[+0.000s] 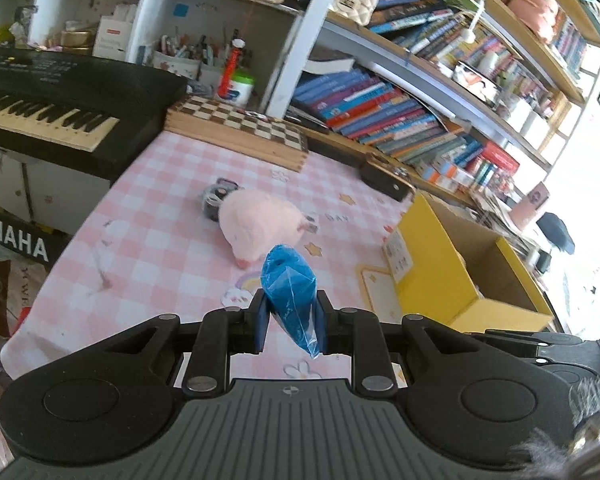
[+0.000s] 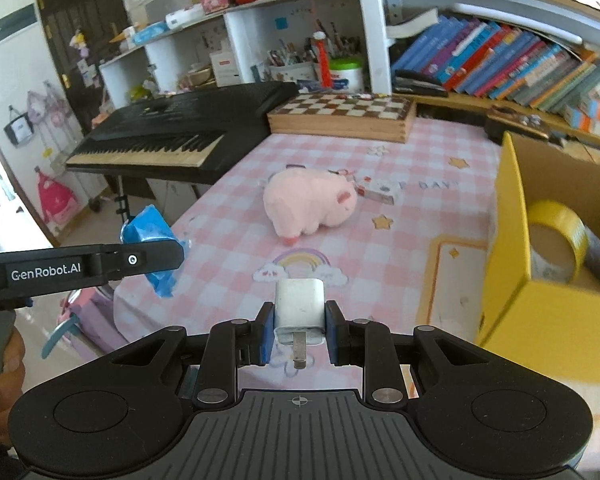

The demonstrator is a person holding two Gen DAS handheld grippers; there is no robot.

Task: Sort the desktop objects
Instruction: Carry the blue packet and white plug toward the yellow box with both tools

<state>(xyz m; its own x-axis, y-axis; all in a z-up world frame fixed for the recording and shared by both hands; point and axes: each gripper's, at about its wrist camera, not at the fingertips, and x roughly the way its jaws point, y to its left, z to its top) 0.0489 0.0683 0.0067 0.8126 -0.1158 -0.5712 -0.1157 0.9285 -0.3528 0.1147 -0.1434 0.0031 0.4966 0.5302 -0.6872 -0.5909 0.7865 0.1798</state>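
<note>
My left gripper (image 1: 291, 322) is shut on a blue plastic packet (image 1: 288, 284), held above the pink checked tablecloth (image 1: 160, 216); the packet also shows in the right wrist view (image 2: 150, 236) beside the left gripper's finger (image 2: 140, 260). My right gripper (image 2: 300, 330) is shut on a white charger plug (image 2: 299, 308), its prong pointing back at the camera. A pink plush pig (image 1: 256, 226) lies mid-table, also in the right wrist view (image 2: 310, 204). A small dark gadget (image 1: 216, 196) sits behind the pig.
A yellow cardboard box (image 1: 440, 256) stands at the right; in the right wrist view the box (image 2: 512, 280) holds a yellow tape roll (image 2: 556, 236). A chessboard box (image 1: 236, 128) and black keyboard (image 1: 52, 100) are at the far edge. Bookshelves (image 1: 400, 112) line the back.
</note>
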